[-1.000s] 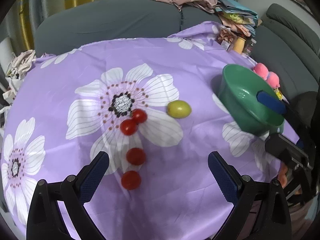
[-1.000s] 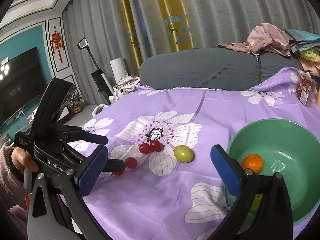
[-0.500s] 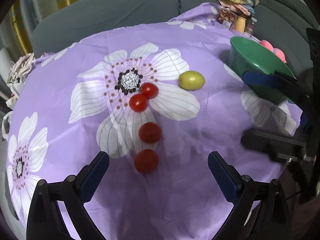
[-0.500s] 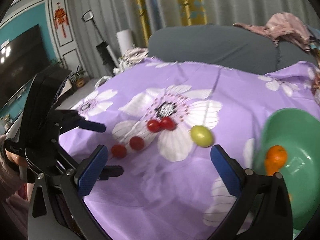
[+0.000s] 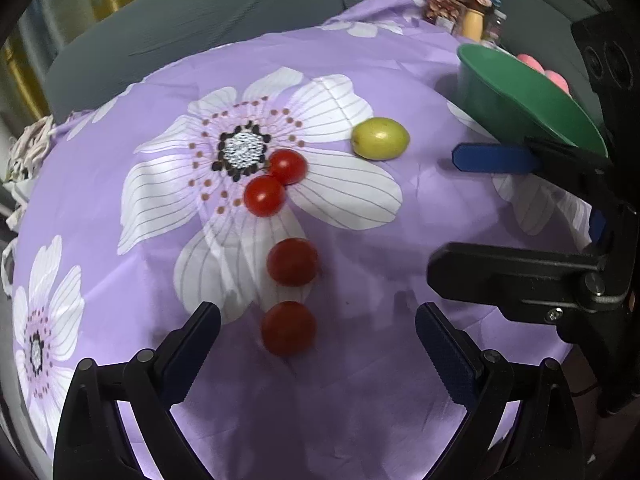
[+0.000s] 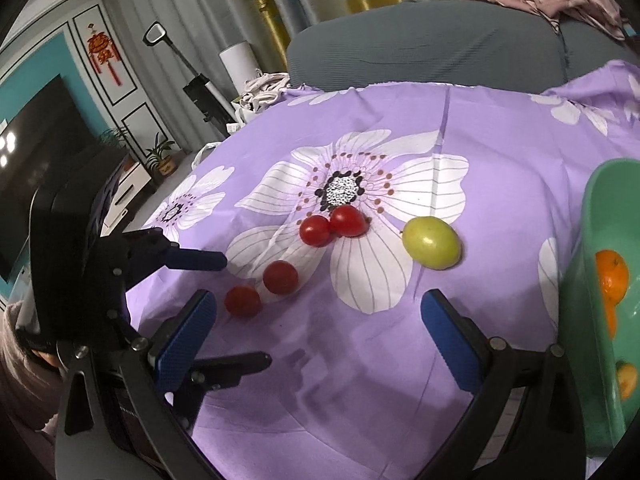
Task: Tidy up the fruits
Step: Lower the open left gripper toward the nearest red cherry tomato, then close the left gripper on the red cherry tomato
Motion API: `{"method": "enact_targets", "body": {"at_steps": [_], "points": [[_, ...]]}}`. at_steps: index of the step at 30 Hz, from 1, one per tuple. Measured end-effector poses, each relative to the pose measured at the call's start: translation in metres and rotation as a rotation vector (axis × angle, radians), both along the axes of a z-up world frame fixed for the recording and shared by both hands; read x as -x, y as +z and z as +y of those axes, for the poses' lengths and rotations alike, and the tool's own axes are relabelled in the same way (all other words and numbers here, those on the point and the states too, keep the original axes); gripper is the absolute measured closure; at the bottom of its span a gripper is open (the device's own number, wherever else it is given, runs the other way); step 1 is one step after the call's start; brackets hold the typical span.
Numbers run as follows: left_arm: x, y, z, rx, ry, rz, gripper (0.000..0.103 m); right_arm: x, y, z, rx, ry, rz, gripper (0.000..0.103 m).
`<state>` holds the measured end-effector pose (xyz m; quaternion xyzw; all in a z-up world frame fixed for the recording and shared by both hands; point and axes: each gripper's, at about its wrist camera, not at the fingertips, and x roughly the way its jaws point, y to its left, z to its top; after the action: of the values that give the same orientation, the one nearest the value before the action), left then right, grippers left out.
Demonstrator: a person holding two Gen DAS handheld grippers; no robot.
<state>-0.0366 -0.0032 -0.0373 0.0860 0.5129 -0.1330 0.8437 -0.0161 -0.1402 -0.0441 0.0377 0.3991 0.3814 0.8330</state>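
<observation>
Through the left wrist camera I am seeing my left claw (image 5: 316, 344) spread wide and empty over the purple flowered surface (image 5: 400, 248), the nearest tomato (image 5: 289, 328) lying between its fingers; three more tomatoes and a green fruit (image 5: 380, 138) are lying beyond, near the green bowl (image 5: 516, 100). Through the right wrist camera my right claw (image 6: 318, 330) is hanging open, holding nothing, with oranges (image 6: 611, 276) sitting in the bowl at right.
</observation>
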Motion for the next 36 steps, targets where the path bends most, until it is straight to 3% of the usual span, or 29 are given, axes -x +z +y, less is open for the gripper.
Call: {"method": "enact_targets", "body": {"at_steps": [9, 12, 19, 22, 27, 36], "points": [[-0.005, -0.002, 0.004, 0.029, 0.007, 0.034, 0.013, -0.003, 0.003, -0.007, -0.024, -0.013, 0.006, 0.000], [-0.006, -0.006, 0.005, 0.052, 0.013, 0.064, 0.031, -0.004, 0.004, -0.009, -0.029, -0.015, 0.006, 0.000], [-0.006, -0.008, 0.007, 0.067, 0.022, 0.084, 0.031, -0.004, 0.005, -0.011, -0.034, -0.014, 0.002, 0.000], [-0.007, -0.008, 0.008, 0.075, 0.027, 0.088, 0.041, -0.004, 0.005, -0.012, -0.037, -0.016, 0.002, 0.000], [-0.008, -0.009, 0.010, 0.087, 0.034, 0.091, 0.043, -0.005, 0.005, -0.012, -0.037, -0.015, 0.003, 0.000], [-0.007, -0.008, 0.015, 0.092, 0.049, 0.083, 0.066, -0.005, 0.005, -0.013, -0.036, -0.018, 0.003, 0.000]]}}
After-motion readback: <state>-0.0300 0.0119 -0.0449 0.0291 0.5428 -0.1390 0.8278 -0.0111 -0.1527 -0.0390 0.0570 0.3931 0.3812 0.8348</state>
